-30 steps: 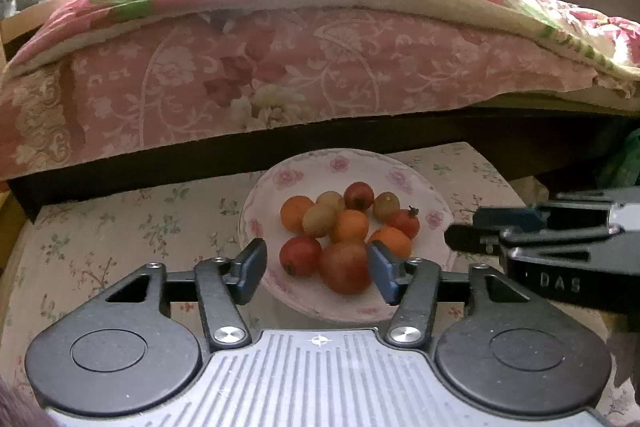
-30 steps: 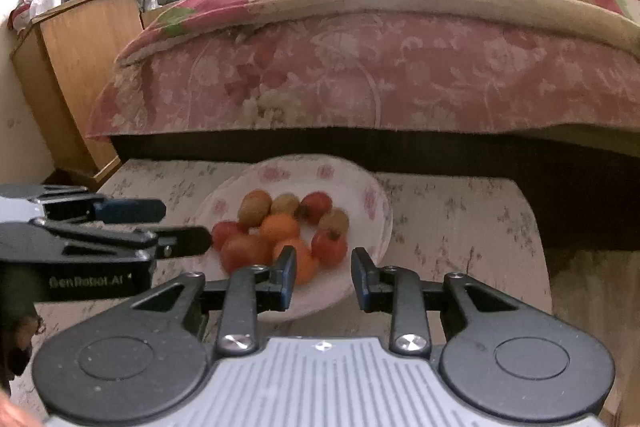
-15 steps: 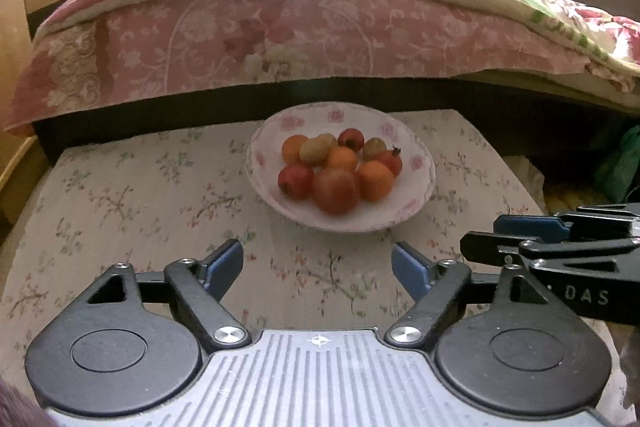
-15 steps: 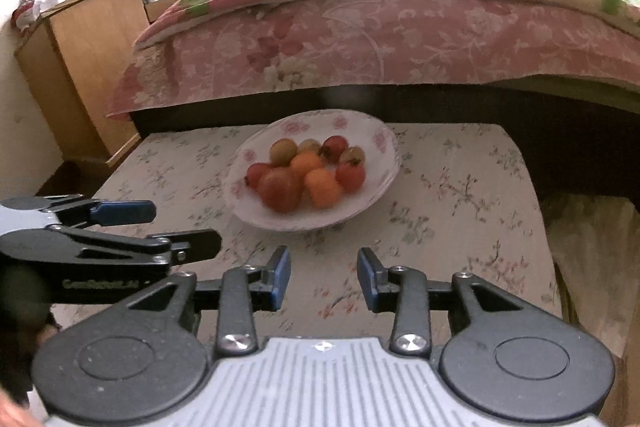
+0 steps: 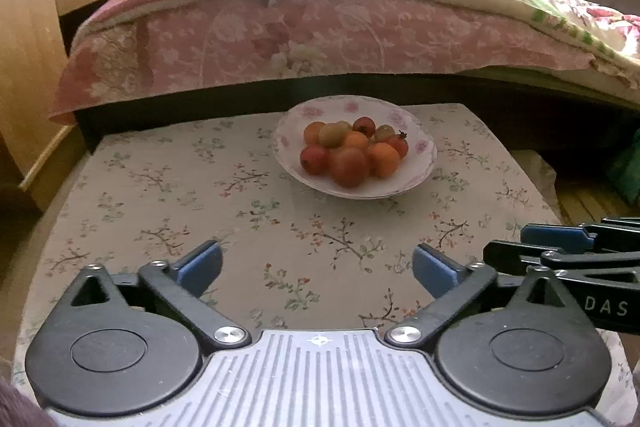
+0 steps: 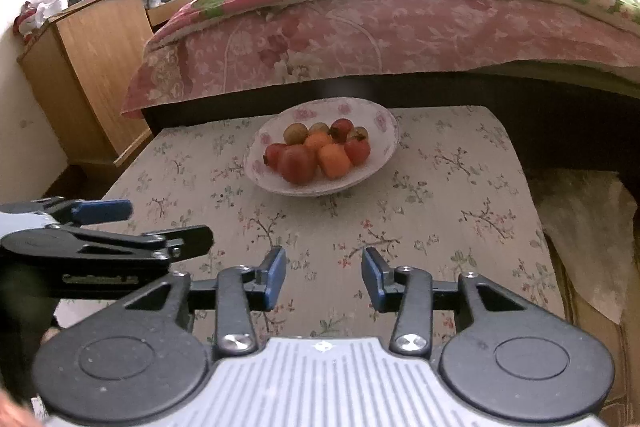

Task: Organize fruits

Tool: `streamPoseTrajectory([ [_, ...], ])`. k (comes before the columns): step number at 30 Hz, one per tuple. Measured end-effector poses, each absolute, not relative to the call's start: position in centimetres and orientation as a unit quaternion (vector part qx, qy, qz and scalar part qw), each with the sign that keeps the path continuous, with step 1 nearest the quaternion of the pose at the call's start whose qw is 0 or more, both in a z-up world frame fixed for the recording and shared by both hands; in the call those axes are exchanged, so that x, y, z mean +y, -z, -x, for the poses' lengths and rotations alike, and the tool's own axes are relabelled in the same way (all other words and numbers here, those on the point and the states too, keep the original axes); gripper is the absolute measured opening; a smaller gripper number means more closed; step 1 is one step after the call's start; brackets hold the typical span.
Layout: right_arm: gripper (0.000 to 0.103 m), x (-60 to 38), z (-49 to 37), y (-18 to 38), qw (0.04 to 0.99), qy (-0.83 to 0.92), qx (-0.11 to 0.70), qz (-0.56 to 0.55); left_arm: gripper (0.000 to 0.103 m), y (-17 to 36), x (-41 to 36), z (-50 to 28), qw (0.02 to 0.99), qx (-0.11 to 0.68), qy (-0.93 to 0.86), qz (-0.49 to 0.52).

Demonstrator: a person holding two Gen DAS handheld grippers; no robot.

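Here the left tool [image 5: 316, 273] hangs over the near part of the flowered tabletop [image 5: 160, 187], its blue-padded fingers spread wide and gripping nothing. The right tool [image 6: 324, 279] sits beside it, at 3 o'clock in the left wrist view, its fingers parted more narrowly and likewise empty. Neither tool touches anything. The fruits [image 5: 352, 151], red, orange and a few yellowish ones, lie heaped together in a white plate [image 5: 420, 167] with pink flowers, at 12 o'clock from both tools and well apart from them, toward the far edge of the tabletop. Behind the plate runs a bed [image 6: 400, 27] under a pink cover.
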State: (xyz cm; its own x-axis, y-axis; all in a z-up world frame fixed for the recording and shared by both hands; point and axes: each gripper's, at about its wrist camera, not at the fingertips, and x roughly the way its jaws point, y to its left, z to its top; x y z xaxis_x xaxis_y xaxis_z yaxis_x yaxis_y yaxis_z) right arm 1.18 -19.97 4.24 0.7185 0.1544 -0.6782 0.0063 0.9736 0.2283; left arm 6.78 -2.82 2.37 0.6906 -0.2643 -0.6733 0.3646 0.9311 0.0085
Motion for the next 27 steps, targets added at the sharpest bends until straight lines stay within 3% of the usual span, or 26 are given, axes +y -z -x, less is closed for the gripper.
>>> streamPoseTrajectory([
  [27,0.043,-18.2,2.6,-3.4,0.914,-0.039,0.392,-0.093,0.103,-1.6,-1.9,-2.6,0.913,0.367,0.155,-0.087],
])
